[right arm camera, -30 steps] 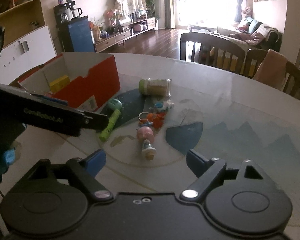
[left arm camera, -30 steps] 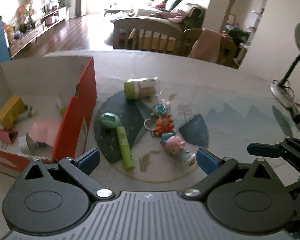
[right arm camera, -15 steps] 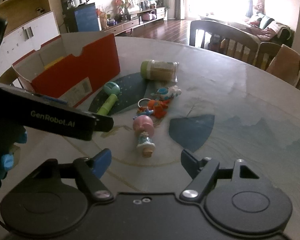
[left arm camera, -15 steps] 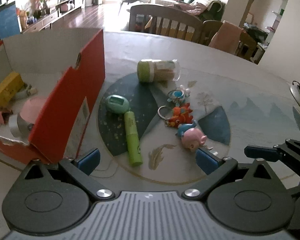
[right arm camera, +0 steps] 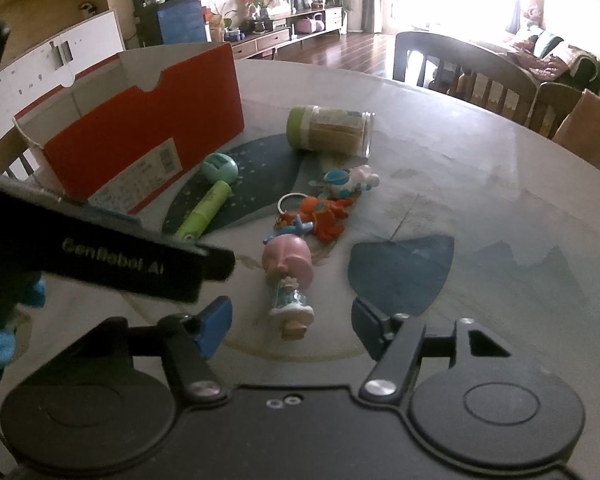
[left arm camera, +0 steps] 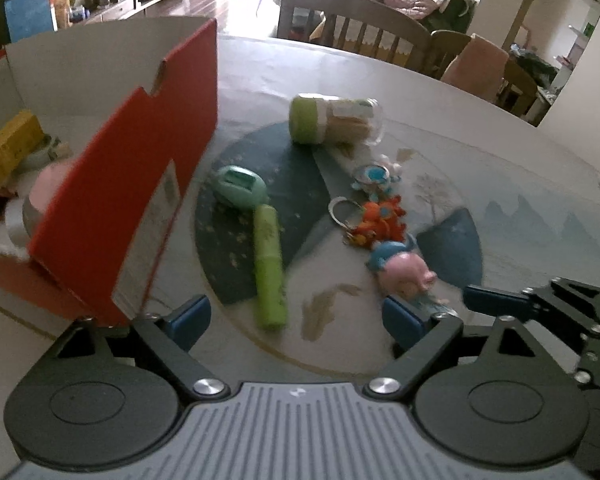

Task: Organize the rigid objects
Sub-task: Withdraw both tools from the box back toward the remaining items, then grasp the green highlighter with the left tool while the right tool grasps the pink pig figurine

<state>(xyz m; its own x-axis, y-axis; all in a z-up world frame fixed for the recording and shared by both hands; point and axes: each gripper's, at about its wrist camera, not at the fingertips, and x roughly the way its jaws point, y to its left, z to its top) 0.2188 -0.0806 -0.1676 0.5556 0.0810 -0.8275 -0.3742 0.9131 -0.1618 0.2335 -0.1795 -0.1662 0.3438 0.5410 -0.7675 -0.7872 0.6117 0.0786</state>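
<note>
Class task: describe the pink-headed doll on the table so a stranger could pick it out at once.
Start at the red cardboard box on the round table. Right of it a row of small toys runs from a green-lidded jar toward the camera. The doll lies nearest, the only one with a big pink head and blue dress.

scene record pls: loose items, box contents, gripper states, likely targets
surface: round table
container: red cardboard box, open top
in box: yellow block, pink item; rest unclear
loose: green-lidded jar on its side, mint oval gadget, green tube, blue-white keychain, orange keychain, pink-haired doll
left gripper: closing, nothing between pads; green tube just ahead
right gripper: closing, doll's feet near the pads, not gripped
likely targets: tube left, doll right
</note>
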